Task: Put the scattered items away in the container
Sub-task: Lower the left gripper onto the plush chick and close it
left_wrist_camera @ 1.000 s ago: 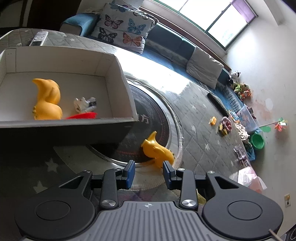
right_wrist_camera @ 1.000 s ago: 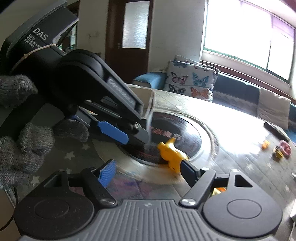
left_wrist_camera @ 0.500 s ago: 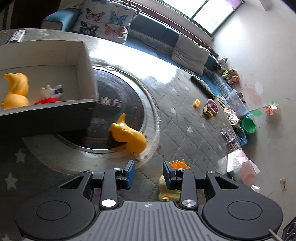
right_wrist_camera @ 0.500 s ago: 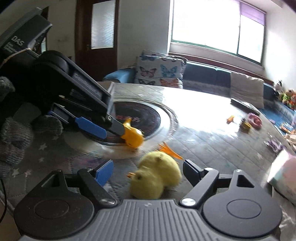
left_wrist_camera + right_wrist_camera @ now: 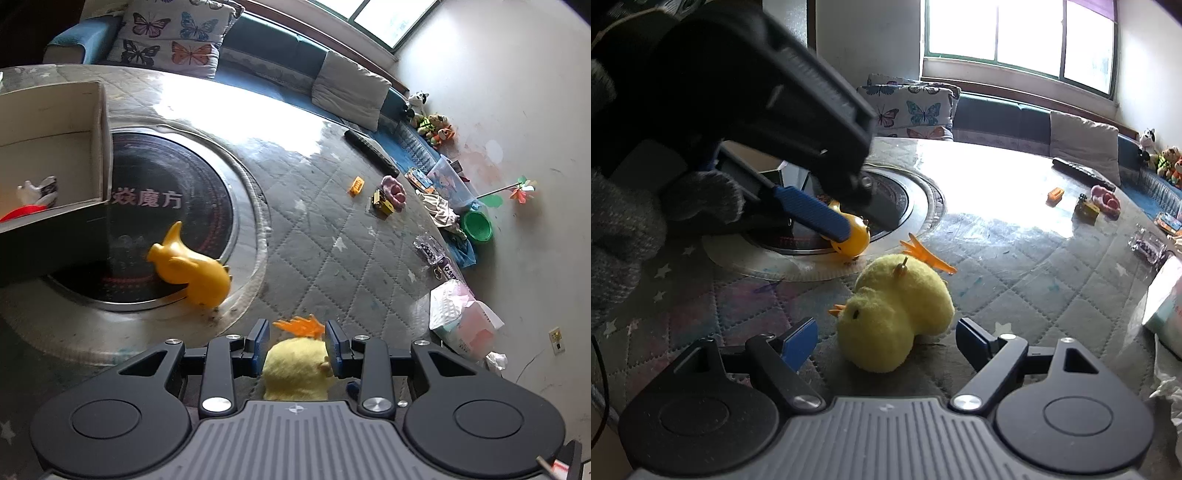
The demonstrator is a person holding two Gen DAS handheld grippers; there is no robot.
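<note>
A yellow plush chick [image 5: 894,310] lies on the quilted table cover, and it also shows in the left wrist view [image 5: 295,365]. My right gripper [image 5: 886,339] is open with the chick between its fingers. My left gripper [image 5: 295,339] is open and hangs above the chick; its blue pads [image 5: 812,210] show in the right wrist view. An orange plastic duck [image 5: 192,266] lies on the round black disc [image 5: 166,195]. The white box [image 5: 99,122] at the left holds a white toy [image 5: 37,188] and a red item [image 5: 22,212].
An orange feather-like piece [image 5: 301,325] lies just beyond the chick. Small toys [image 5: 384,195] and an orange block [image 5: 356,184] lie far right. A tissue pack [image 5: 461,321] sits at the table's right edge. A dark remote [image 5: 371,153] lies at the back.
Both grippers have swung right, from the orange duck to the plush chick. The chick now lies between the right fingers and under the left fingers. The box has slid left in view.
</note>
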